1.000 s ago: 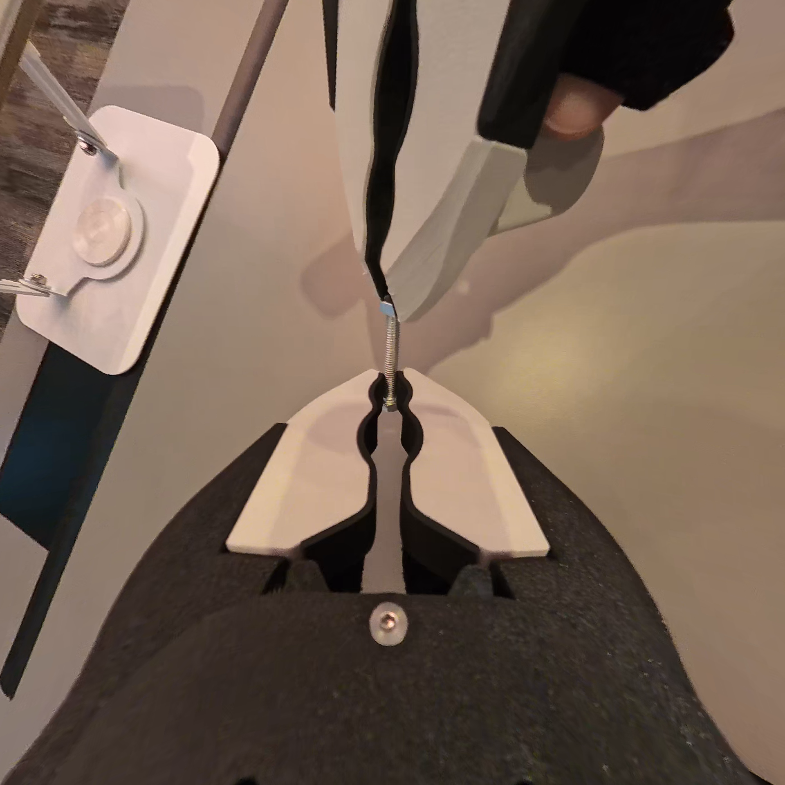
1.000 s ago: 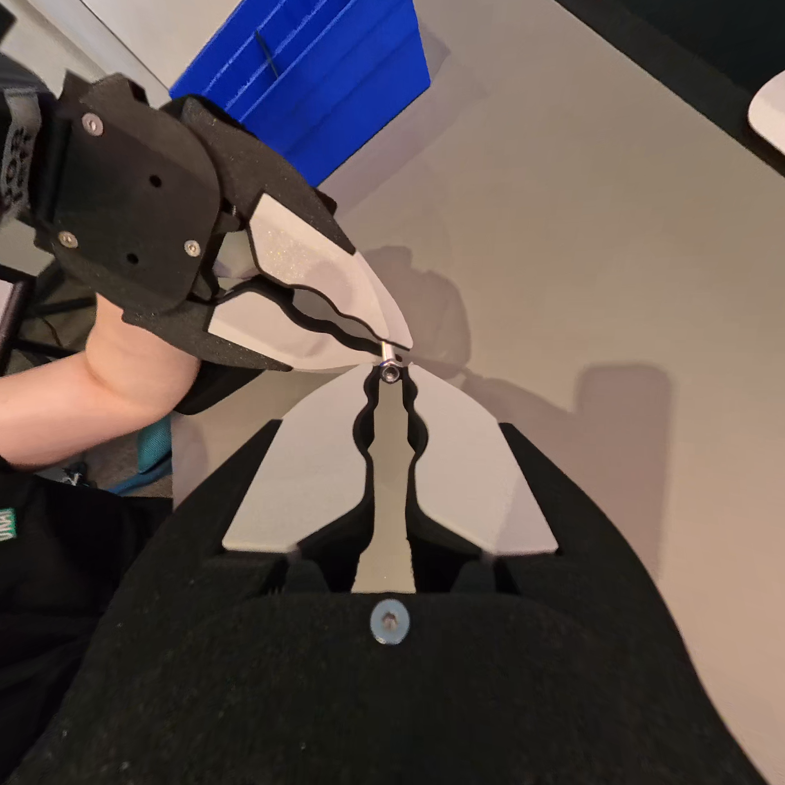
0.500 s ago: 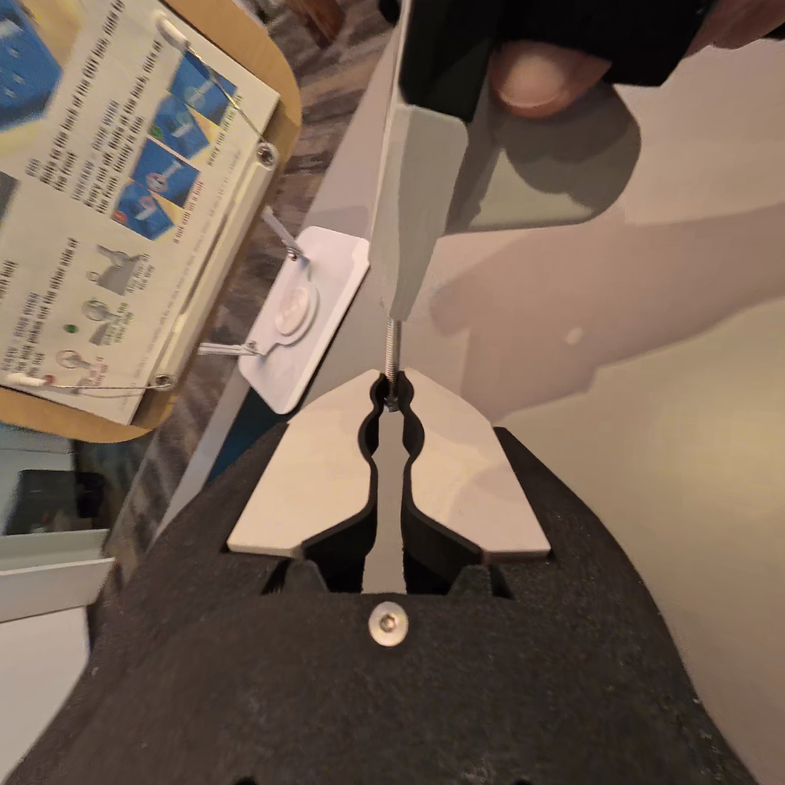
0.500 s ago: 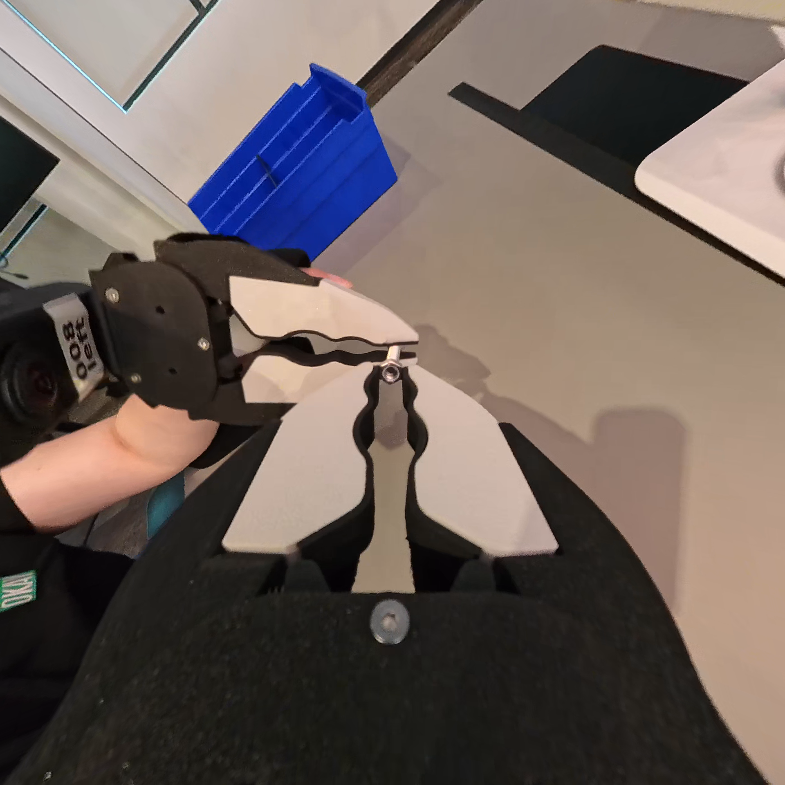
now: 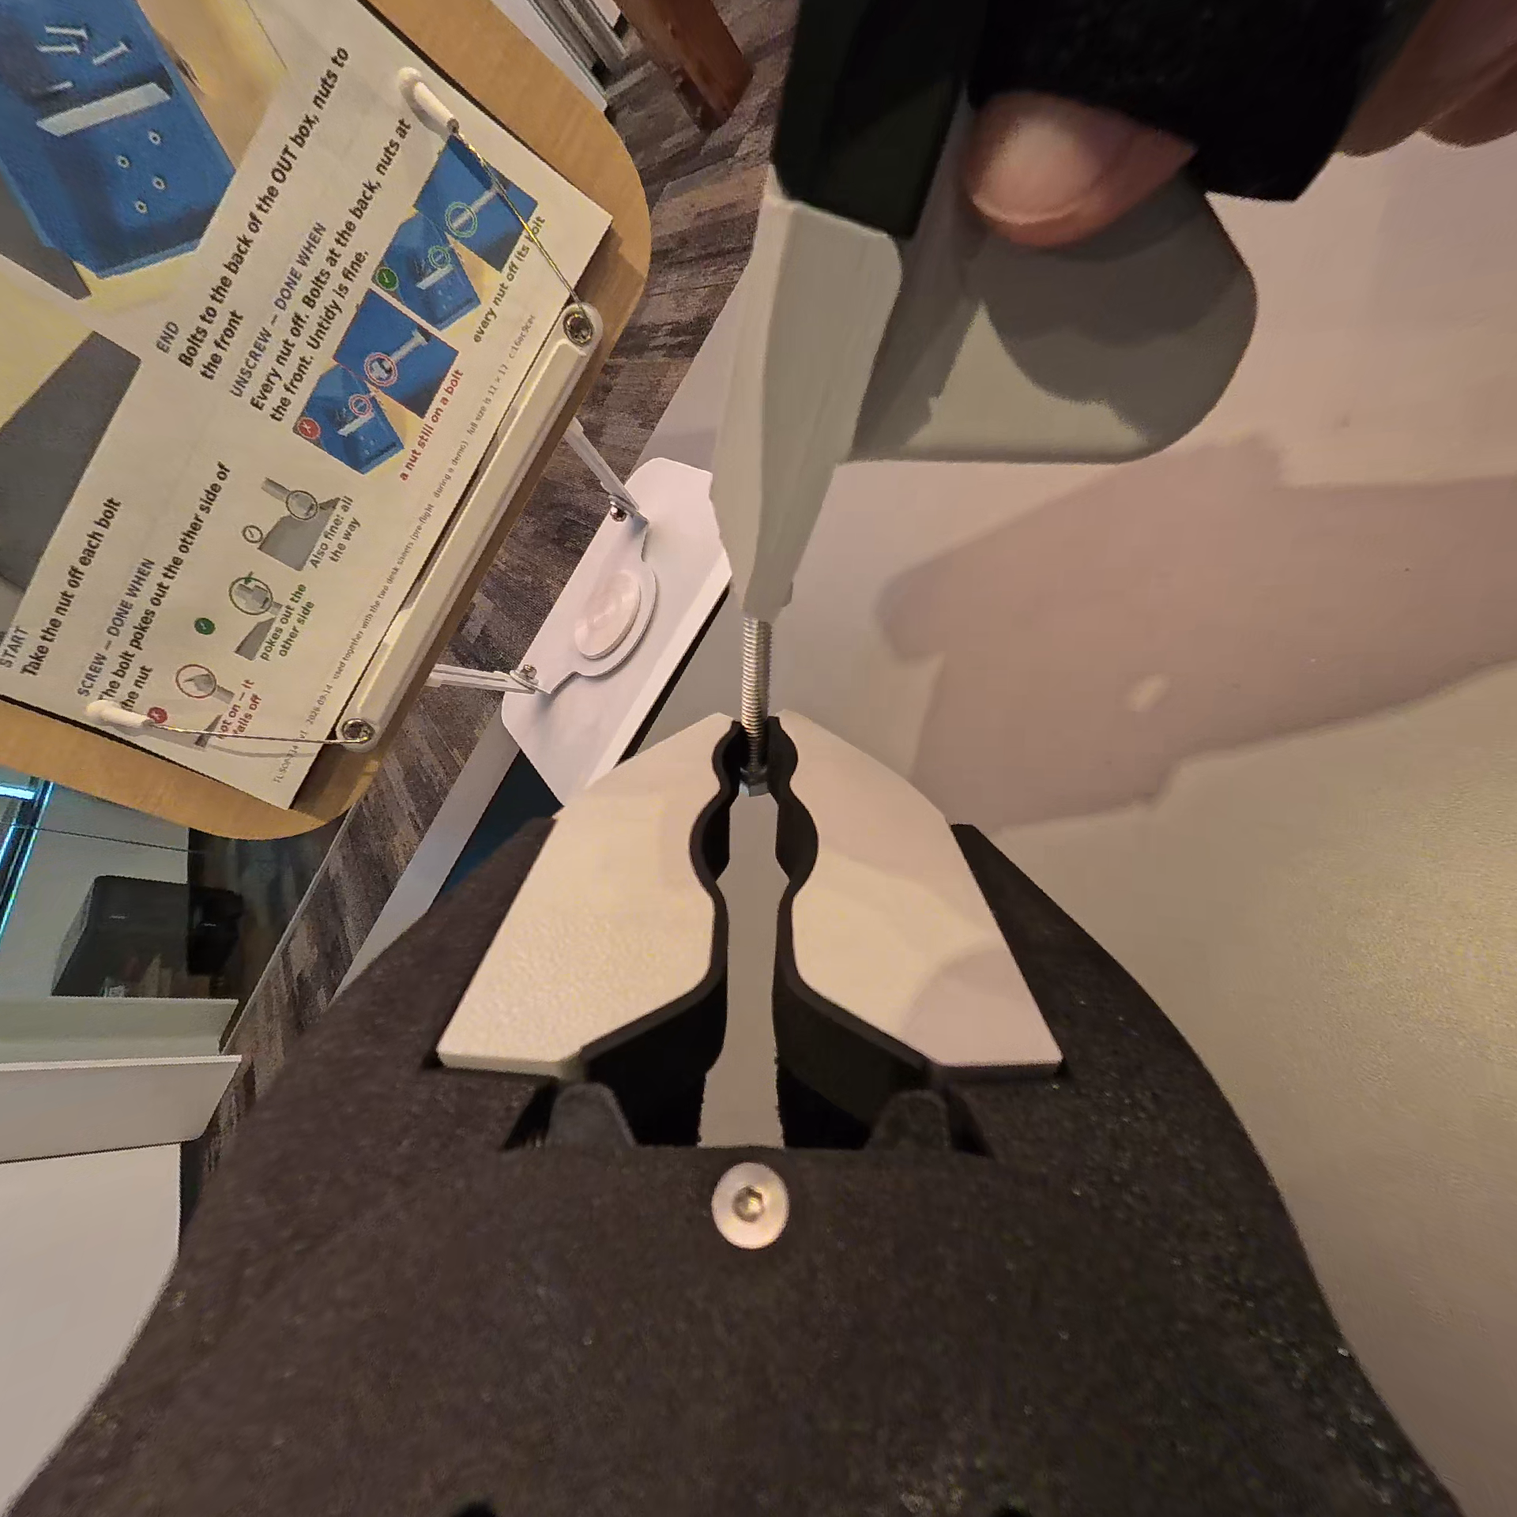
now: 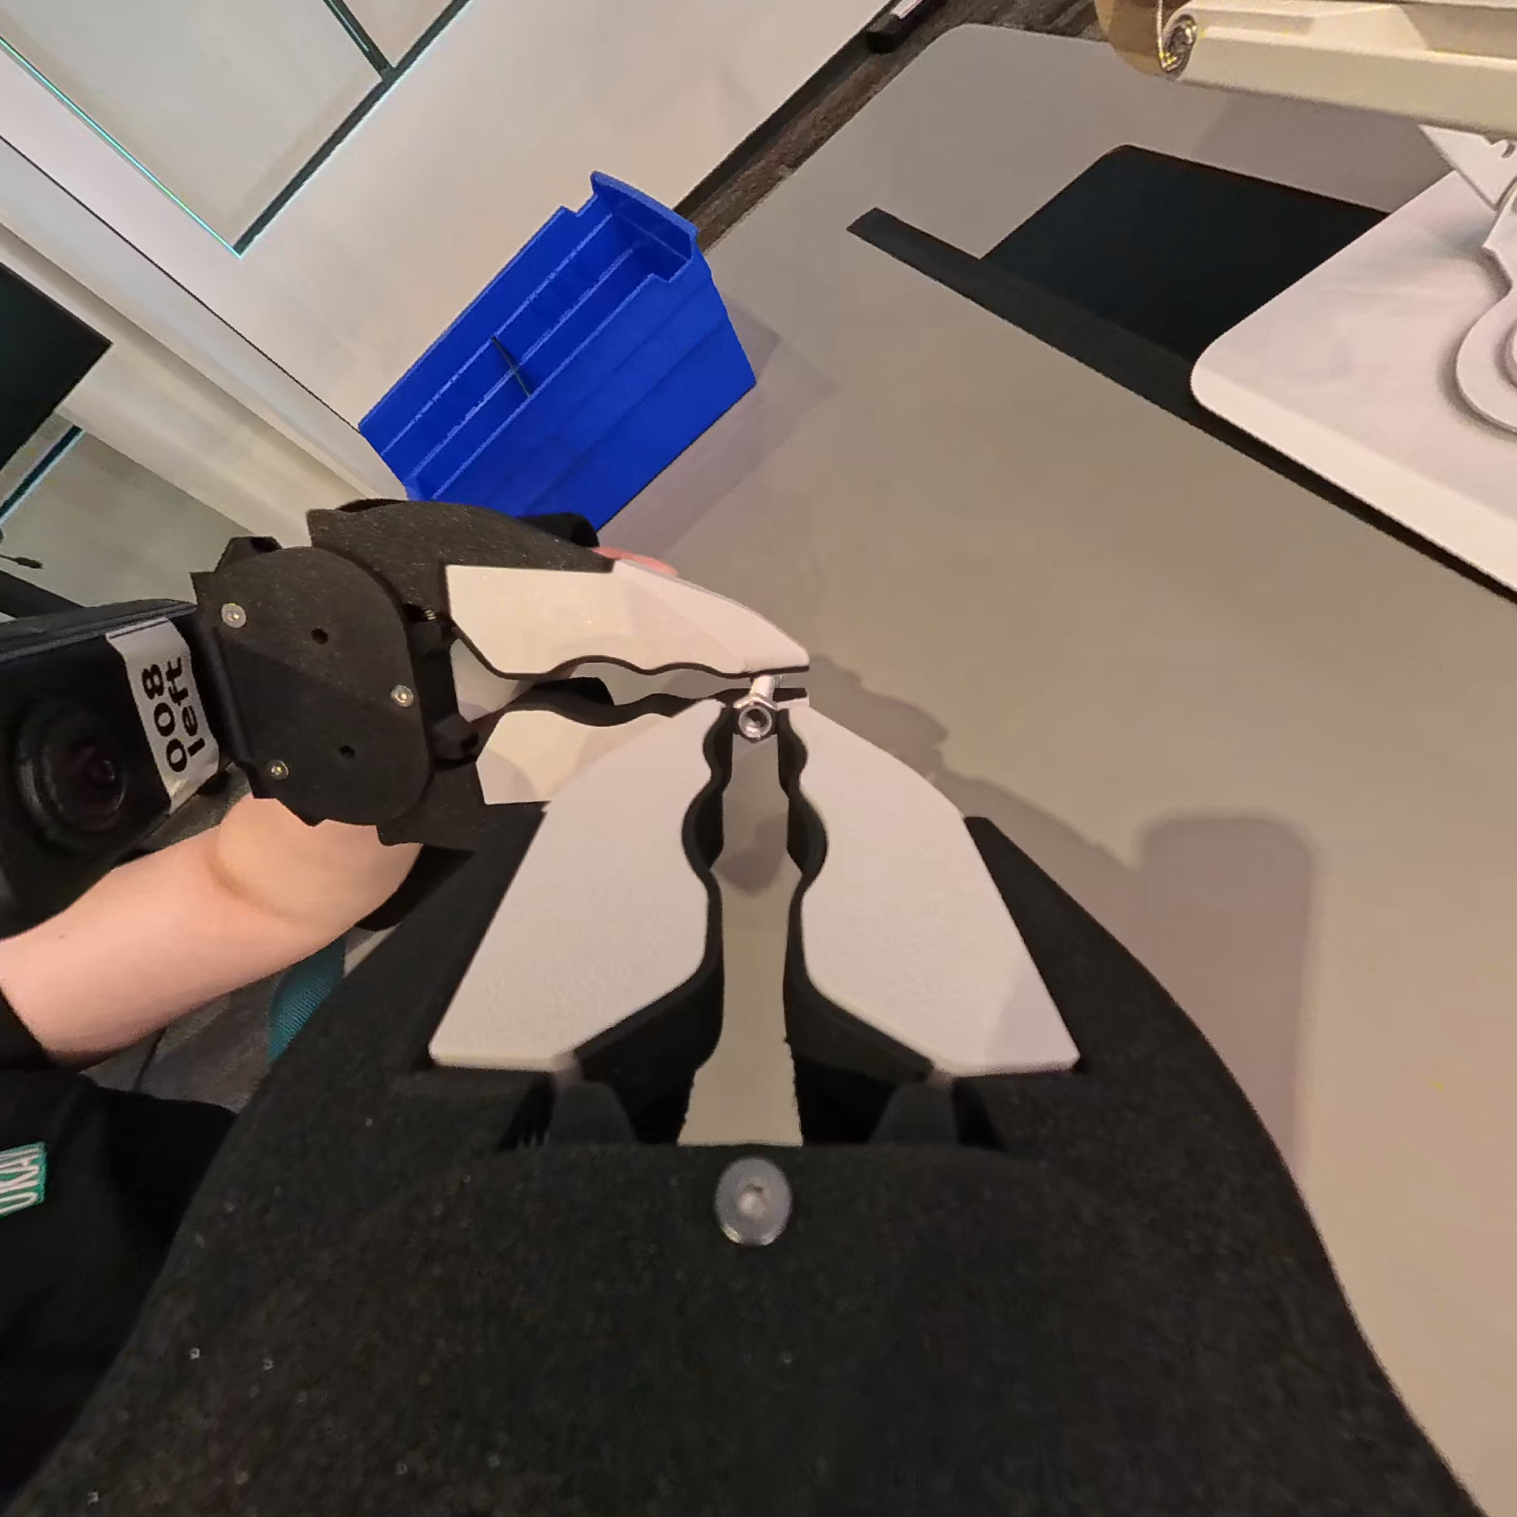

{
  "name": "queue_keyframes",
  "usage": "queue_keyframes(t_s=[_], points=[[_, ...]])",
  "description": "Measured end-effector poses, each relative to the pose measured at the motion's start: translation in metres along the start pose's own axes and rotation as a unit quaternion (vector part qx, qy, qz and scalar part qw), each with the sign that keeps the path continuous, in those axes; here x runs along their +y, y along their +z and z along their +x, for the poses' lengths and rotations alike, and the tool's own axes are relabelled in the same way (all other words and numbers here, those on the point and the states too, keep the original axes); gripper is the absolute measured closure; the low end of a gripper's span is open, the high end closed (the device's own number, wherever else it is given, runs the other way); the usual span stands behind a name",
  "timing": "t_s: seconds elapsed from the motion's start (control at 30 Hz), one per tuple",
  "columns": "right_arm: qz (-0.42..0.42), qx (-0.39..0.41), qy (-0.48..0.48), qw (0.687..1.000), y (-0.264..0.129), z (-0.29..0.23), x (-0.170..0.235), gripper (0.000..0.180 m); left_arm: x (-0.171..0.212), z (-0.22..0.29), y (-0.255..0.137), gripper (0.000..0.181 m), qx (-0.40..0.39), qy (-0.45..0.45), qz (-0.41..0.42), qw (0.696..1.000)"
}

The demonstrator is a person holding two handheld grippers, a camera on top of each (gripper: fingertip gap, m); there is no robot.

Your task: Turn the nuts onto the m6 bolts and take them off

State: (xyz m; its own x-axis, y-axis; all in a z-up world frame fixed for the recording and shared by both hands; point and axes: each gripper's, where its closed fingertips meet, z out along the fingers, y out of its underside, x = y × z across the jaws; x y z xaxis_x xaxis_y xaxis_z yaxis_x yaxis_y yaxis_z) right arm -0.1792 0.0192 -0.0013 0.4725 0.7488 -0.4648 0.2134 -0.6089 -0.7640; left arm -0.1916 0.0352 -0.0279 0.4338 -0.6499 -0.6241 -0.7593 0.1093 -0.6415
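A silver M6 bolt [image 5: 753,665] hangs in the air between my two grippers above the grey table. My left gripper [image 5: 751,759] is shut on the nut [image 5: 751,780] at the bolt's near end. My right gripper [image 5: 767,603] comes down from above and is shut on the bolt's far end. In the right wrist view my right gripper [image 6: 753,724] pinches the bolt's head [image 6: 751,722], seen end-on. The left gripper [image 6: 780,683] reaches in level from the left and closes on the shaft end behind it.
A blue bin [image 6: 575,369] stands on the table behind the left gripper. A white stand base [image 5: 624,607] sits at the table's edge and carries a wooden board with an instruction sheet [image 5: 287,369]. A dark mat [image 6: 1149,263] lies beside the base [image 6: 1354,394]. Both grippers' tips are close together, under 4 cm apart.
The left gripper has rolled around the bolt's axis, from tilted to level in the right wrist view. The instruction board has swung into the left wrist view. Both grippers have stayed shut.
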Motion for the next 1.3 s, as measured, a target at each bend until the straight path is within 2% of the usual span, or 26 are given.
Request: queue_keyframes(t_s=[0.27,0.47,0.53,0.6,0.73,0.83,0.97,1.13,1.3], points=[[-0.004,0.01,-0.017,1.0,0.002,-0.001,0.0,0.168,0.0,-0.001,-0.002,0.176,0.007,-0.009,0.0,1.0],[-0.006,0.027,-0.046,0.999,0.0,0.0,-0.001,0.155,0.002,-0.003,-0.005,0.176,0.024,-0.024,0.002,0.999],[-0.003,0.019,-0.084,0.996,-0.005,-0.006,-0.004,0.149,0.003,0.001,-0.007,0.176,0.059,-0.042,0.006,0.997],[-0.005,0.002,-0.163,0.987,-0.014,-0.018,-0.005,0.148,0.003,0.016,-0.012,0.176,0.136,-0.06,0.014,0.989],[-0.044,-0.04,-0.347,0.936,-0.028,-0.042,0.02,0.151,0.0,0.04,-0.029,0.176,0.272,-0.092,0.046,0.957],[-0.059,-0.053,-0.438,0.896,-0.031,-0.054,0.036,0.152,-0.004,0.056,-0.049,0.176,0.363,-0.094,0.077,0.924],[-0.052,-0.073,-0.465,0.881,-0.027,-0.069,0.038,0.154,-0.006,0.063,-0.068,0.176,0.42,-0.099,0.095,0.897],[-0.061,-0.079,-0.482,0.871,-0.021,-0.073,0.043,0.163,-0.007,0.067,-0.074,0.176,0.436,-0.088,0.097,0.89],[-0.063,-0.087,-0.492,0.864,-0.02,-0.078,0.046,0.164,-0.008,0.076,-0.082,0.176,0.461,-0.078,0.096,0.879]])
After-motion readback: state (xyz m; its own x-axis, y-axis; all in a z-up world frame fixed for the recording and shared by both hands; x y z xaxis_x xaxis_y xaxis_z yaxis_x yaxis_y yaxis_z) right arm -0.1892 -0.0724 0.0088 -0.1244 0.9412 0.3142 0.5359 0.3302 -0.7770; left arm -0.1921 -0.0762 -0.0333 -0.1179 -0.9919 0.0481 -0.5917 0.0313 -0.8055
